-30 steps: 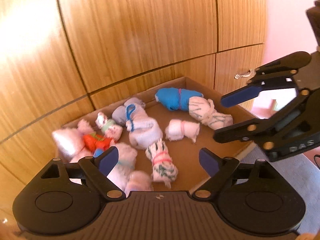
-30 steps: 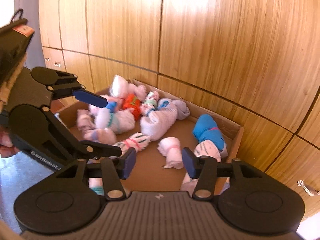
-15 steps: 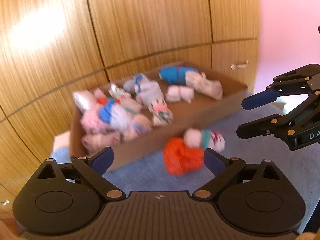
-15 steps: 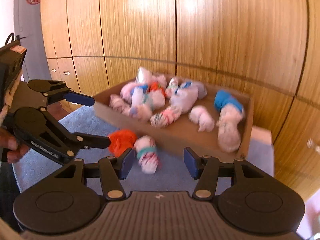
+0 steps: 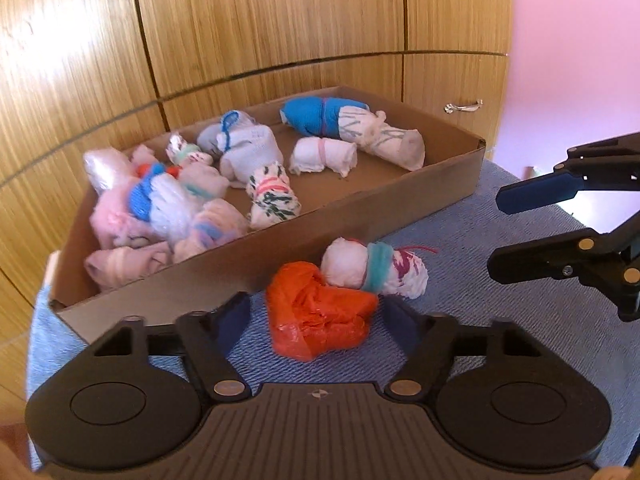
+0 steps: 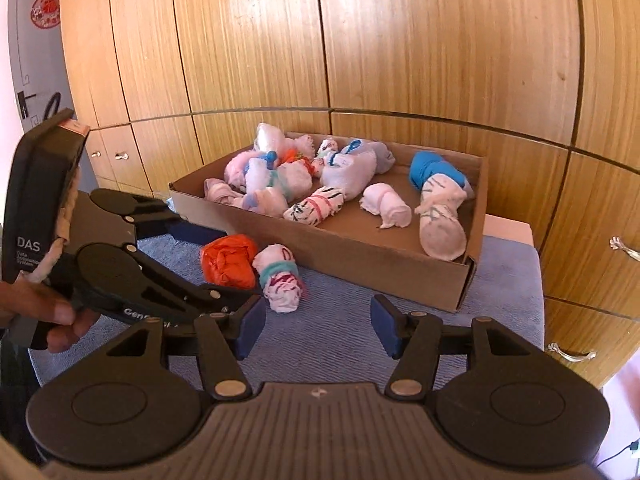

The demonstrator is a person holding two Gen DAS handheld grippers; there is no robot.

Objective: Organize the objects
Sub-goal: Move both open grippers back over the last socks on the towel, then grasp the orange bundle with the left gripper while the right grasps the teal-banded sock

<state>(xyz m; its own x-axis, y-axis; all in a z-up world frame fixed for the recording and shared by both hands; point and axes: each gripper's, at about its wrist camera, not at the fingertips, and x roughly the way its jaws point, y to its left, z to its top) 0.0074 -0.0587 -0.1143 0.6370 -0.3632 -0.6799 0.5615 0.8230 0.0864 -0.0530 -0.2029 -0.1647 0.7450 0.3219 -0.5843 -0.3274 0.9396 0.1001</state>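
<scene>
A brown cardboard box (image 5: 404, 216) (image 6: 360, 256) on a blue towel holds several rolled sock bundles. In front of it lie an orange bundle (image 5: 320, 316) (image 6: 230, 260) and a white bundle with a teal band (image 5: 372, 268) (image 6: 282, 276), touching each other. My left gripper (image 5: 316, 320) is open, its fingers either side of the orange bundle, empty. My right gripper (image 6: 316, 330) is open and empty, a little short and right of the white bundle. The right gripper also shows in the left wrist view (image 5: 516, 232), and the left gripper in the right wrist view (image 6: 208, 256).
Wooden cabinet doors (image 6: 400, 40) stand right behind the box, with metal handles (image 6: 624, 248) at the right. The blue towel (image 6: 352, 344) covers the surface around the box. A pink wall (image 5: 572, 40) is at the right.
Both grippers have pulled back from over the box and dropped toward the towel. The orange and white bundles in front of the box have come into view; the left gripper now straddles the orange one.
</scene>
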